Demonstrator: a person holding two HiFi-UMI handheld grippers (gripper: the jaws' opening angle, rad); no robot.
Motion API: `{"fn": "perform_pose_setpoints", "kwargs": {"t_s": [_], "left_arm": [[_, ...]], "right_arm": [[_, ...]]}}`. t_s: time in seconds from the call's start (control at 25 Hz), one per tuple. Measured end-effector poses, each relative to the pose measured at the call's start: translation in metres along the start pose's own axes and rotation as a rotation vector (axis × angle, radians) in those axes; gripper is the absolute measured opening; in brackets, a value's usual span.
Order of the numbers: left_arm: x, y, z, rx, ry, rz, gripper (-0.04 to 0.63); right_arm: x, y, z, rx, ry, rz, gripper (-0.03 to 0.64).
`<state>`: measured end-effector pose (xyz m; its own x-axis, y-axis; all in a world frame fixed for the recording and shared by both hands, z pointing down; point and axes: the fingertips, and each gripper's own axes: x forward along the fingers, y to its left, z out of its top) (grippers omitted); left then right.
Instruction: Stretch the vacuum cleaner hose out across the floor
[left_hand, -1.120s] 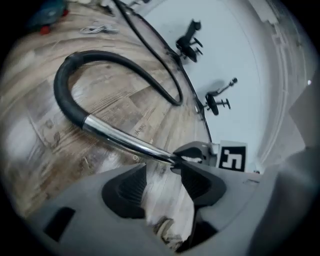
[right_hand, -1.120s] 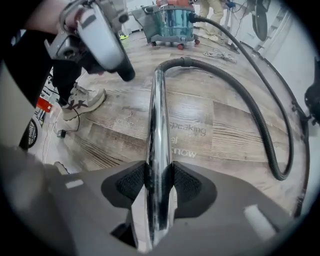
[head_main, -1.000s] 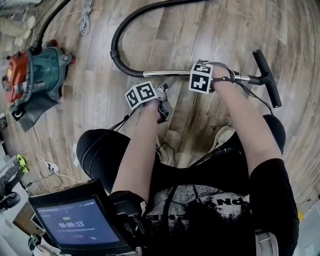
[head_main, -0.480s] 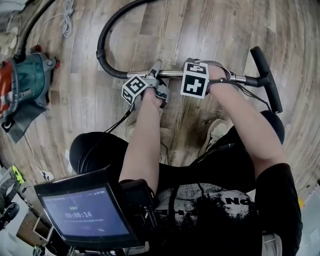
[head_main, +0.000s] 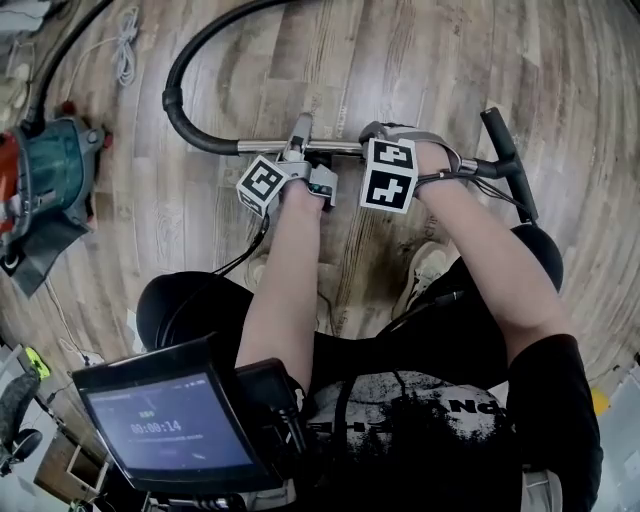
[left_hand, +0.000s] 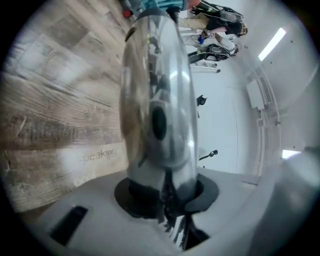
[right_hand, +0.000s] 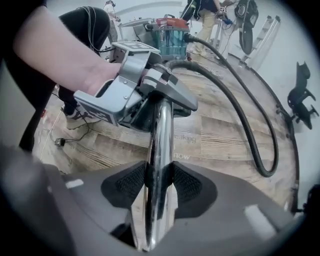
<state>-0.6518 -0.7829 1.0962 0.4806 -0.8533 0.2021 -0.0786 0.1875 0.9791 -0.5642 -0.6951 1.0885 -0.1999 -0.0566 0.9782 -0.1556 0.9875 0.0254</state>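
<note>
Left gripper (head_main: 300, 140) has just been closing its jaws, and now they pinch the shiny metal tube (head_main: 260, 147) that sits between them. Just beside it, the right gripper (head_main: 375, 135) grips the same tube, on the side nearer the black floor brush (head_main: 508, 165). In the head view the tube lies from 9 o'clock to 3 o'clock. The black hose (head_main: 168, 95) starts at the tube's 9 o'clock end and bends up toward 12 o'clock in a big curve, so I think it is not stretched out yet. The left hand is the one nearer the hose. The vacuum cleaner (head_main: 50, 170) sits far out at 9 o'clock, so a pull toward 3 o'clock should straighten the curve. The floor (head_main: 400, 60) is smooth wood planks, and the hose should slide on it. The room is bright with white walls.
</note>
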Motion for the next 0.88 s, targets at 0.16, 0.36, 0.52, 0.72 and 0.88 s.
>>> {"fn": "perform_pose_setpoints", "kwargs": {"t_s": [0.16, 0.36, 0.52, 0.72, 0.88], "left_arm": [[0.009, -0.021, 0.003, 0.111, 0.0, 0.002, 0.089], [0.015, -0.044, -0.001, 0.125, 0.015, -0.018, 0.089], [0.017, -0.063, 0.0, 0.177, 0.01, -0.033, 0.095], [0.009, -0.095, 0.037, 0.243, -0.124, -0.151, 0.084], [0.011, -0.103, 0.039, 0.259, -0.112, -0.183, 0.061]], "right_arm": [[0.012, -0.02, -0.003, 0.044, -0.01, -0.093, 0.189], [0.029, -0.036, -0.014, 0.017, 0.012, -0.211, 0.138], [0.022, -0.04, -0.011, -0.004, -0.008, -0.218, 0.057], [0.01, -0.036, -0.008, 0.028, -0.049, -0.14, 0.057], [0.012, -0.035, -0.007, 0.054, -0.073, -0.105, 0.057]]}}
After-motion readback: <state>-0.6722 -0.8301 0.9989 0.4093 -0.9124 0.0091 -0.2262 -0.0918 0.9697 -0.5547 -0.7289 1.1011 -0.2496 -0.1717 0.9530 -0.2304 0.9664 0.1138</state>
